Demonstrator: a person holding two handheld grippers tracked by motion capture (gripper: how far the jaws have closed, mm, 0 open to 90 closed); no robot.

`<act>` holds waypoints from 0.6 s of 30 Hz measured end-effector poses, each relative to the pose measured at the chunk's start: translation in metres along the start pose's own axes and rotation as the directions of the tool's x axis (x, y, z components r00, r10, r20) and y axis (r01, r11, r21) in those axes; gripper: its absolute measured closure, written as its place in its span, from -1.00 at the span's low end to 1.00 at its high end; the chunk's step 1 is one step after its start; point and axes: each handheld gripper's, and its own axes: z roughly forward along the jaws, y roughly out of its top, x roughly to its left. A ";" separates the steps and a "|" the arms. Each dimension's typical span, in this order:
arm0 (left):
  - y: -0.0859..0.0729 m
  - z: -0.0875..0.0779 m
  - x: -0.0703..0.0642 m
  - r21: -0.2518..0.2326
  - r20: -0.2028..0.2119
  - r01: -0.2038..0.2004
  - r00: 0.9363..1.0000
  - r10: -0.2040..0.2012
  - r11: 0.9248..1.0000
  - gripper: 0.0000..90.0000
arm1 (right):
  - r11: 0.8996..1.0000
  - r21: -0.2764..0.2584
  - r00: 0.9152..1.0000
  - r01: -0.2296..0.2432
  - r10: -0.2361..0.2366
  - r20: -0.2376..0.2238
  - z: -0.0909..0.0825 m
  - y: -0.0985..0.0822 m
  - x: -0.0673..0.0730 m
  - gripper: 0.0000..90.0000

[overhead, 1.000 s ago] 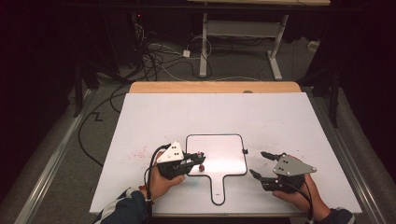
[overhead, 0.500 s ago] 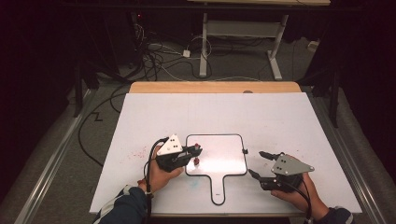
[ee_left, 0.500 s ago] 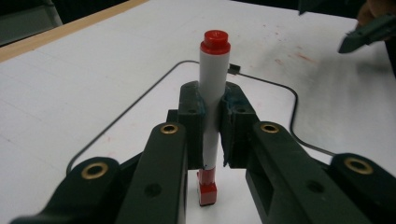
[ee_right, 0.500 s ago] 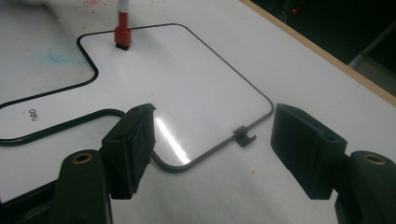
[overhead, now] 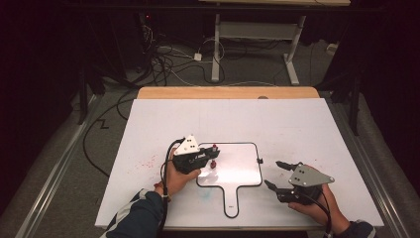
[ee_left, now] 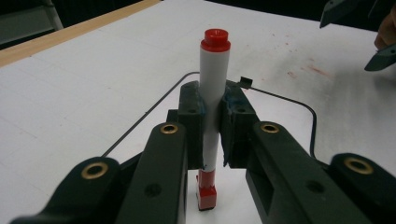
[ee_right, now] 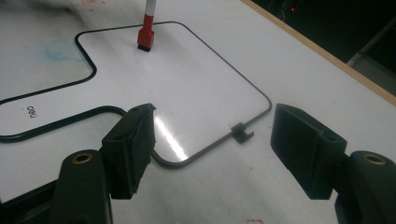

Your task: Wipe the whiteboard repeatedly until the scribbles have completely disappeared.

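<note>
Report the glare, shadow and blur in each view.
High view: dark surroundings, evenly lit table, soft glare on the small whiteboard. Left gripper view: the red-capped marker is sharp; the near arms of the left gripper are soft. Right gripper view: a bright glare streak on the whiteboard; the right gripper is slightly blurred.

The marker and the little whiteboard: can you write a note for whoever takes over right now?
Left gripper: shut on the red marker, held over the left part of the small whiteboard.
Right gripper: open, holds nothing, beside the board's right edge.
Done: marker picked up.
The board looks blank apart from a faint blue smudge near its handle.
Left: probably writing or wiping with the marker's lower end.
</note>
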 end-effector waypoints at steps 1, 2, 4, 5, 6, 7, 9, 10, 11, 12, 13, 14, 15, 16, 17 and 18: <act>0.001 -0.001 -0.002 -0.005 0.002 -0.001 1.000 0.001 1.000 0.74 | 1.000 -0.003 1.000 0.003 -0.003 0.001 0.000 0.000 0.000 -0.31; 0.002 -0.002 -0.004 -0.018 0.007 -0.002 1.000 0.002 1.000 0.74 | 1.000 -0.003 1.000 0.005 -0.005 0.004 0.000 0.001 0.000 -0.31; 0.008 -0.008 -0.008 -0.045 0.001 -0.001 1.000 0.001 0.999 0.74 | 1.000 -0.007 1.000 0.005 -0.005 0.004 -0.001 0.002 -0.001 -0.31; 0.011 -0.011 -0.010 -0.056 0.003 0.002 1.000 -0.002 0.998 0.74 | 1.000 -0.008 1.000 0.003 -0.003 0.003 0.000 0.002 -0.001 -0.31; 0.013 -0.012 -0.011 -0.064 0.007 0.005 1.000 -0.005 0.998 0.74 | 1.000 -0.007 1.000 -0.001 0.001 0.006 0.000 0.002 -0.002 -0.31; 0.015 -0.013 -0.013 -0.067 0.008 0.002 1.000 -0.002 0.998 0.74 | 1.000 -0.007 1.000 -0.003 0.003 0.006 0.001 0.002 -0.002 -0.31; 0.018 -0.013 -0.017 -0.074 0.026 0.000 1.000 0.002 0.997 0.74 | 1.000 -0.002 1.000 -0.010 0.010 0.000 0.003 0.002 -0.004 -0.30; 0.019 -0.011 -0.019 -0.070 0.031 -0.004 0.999 0.006 0.998 0.74 | 1.000 0.002 1.000 -0.013 0.013 -0.005 0.005 0.002 -0.004 -0.29; 0.020 -0.010 -0.021 -0.067 0.037 -0.007 0.999 0.010 0.998 0.74 | 1.000 0.003 1.000 -0.017 0.017 -0.009 0.006 0.002 -0.004 -0.28; 0.021 -0.008 -0.022 -0.066 0.046 -0.007 0.999 0.010 0.998 0.74 | 1.000 0.006 1.000 -0.022 0.023 -0.017 0.007 0.002 -0.004 -0.27; 0.022 -0.006 -0.024 -0.058 0.052 -0.011 0.999 0.014 0.998 0.74 | 1.000 0.007 0.999 -0.026 0.026 -0.022 0.008 0.002 -0.004 -0.25; 0.023 -0.004 -0.026 -0.053 0.055 -0.017 0.998 0.020 0.998 0.74 | 0.999 0.007 0.999 -0.031 0.031 -0.026 0.009 0.002 -0.004 -0.25; 0.025 -0.002 -0.027 -0.053 0.063 -0.017 0.998 0.021 0.998 0.74 | 0.999 0.010 0.999 -0.037 0.037 -0.032 0.009 0.003 -0.004 -0.25; 0.026 0.000 -0.029 -0.051 0.071 -0.017 0.997 0.021 0.999 0.74 | 0.999 0.013 0.998 -0.039 0.040 -0.042 0.010 0.003 -0.003 -0.25; 0.028 0.003 -0.031 -0.044 0.077 -0.024 0.997 0.027 0.999 0.74 | 0.999 0.014 0.998 -0.039 0.039 -0.045 0.010 0.003 -0.003 -0.25; 0.030 0.005 -0.033 -0.042 0.080 -0.028 0.996 0.031 0.999 0.74 | 0.999 0.014 0.998 -0.042 0.043 -0.049 0.011 0.004 -0.002 -0.26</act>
